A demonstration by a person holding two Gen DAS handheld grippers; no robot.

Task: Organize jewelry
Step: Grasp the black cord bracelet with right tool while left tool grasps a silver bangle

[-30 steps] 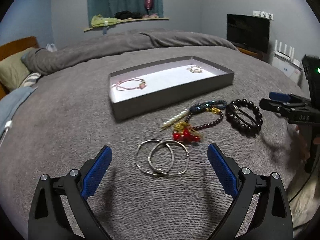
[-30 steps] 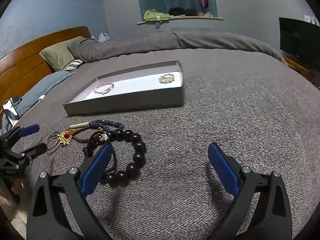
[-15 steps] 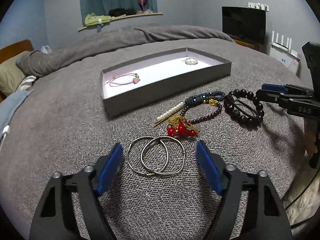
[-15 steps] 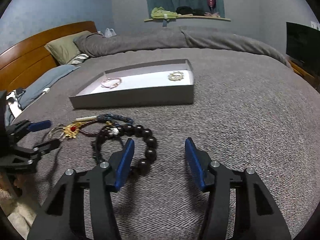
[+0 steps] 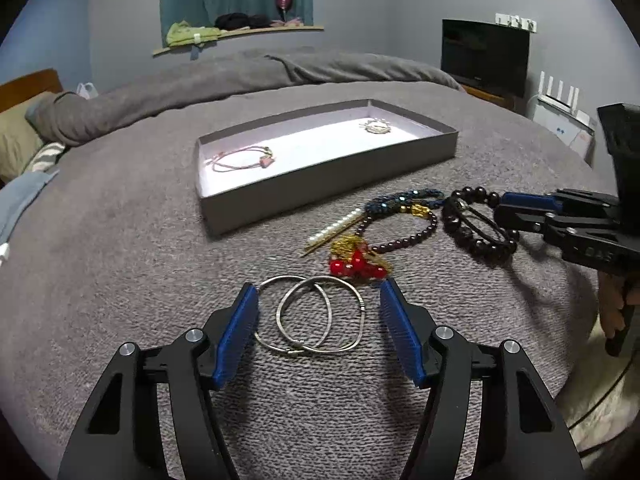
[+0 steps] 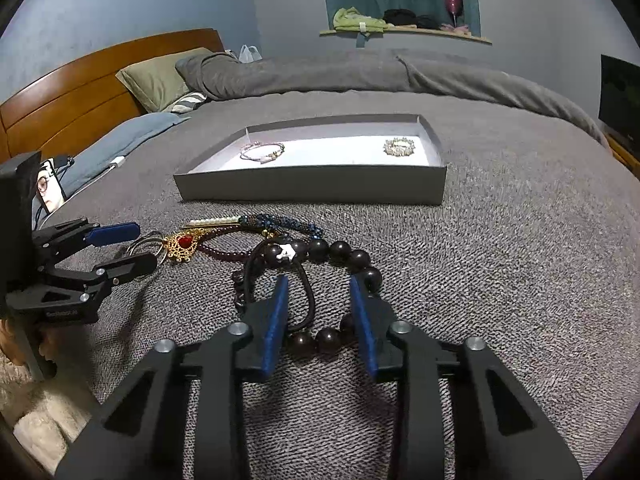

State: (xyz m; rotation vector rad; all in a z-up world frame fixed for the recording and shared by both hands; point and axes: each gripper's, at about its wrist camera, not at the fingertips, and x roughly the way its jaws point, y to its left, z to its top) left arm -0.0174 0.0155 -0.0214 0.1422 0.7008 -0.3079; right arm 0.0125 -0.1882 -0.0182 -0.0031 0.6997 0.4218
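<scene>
Two linked silver bangles (image 5: 300,350) lie on the grey bedspread between the blue pads of my left gripper (image 5: 318,292). Its jaws are closing; the left pad is at the bangle's rim and the right pad stands just clear. In the right wrist view the near arc of a dark bead bracelet (image 6: 340,250) and its black cord lie between the pads of my right gripper (image 6: 319,280). Those jaws are also closing, and I see no firm pinch. A grey tray (image 5: 320,184) behind holds a pink cord bracelet (image 5: 244,158) and a sparkly bracelet (image 5: 376,126).
Between the two grippers lie a pearl pin (image 5: 340,224), a blue beaded bracelet (image 5: 404,200), a dark red bead strand (image 5: 404,236) and a gold-and-red ornament (image 5: 356,260). Rolled duvet, pillows and headboard (image 6: 80,80) are far back. The bed edge runs close behind both grippers.
Both pairs of jaws have narrowed a lot. The left pads now flank the silver bangles. The right gripper slid forward, so the dark bead bracelet went from beside its left pad to between both.
</scene>
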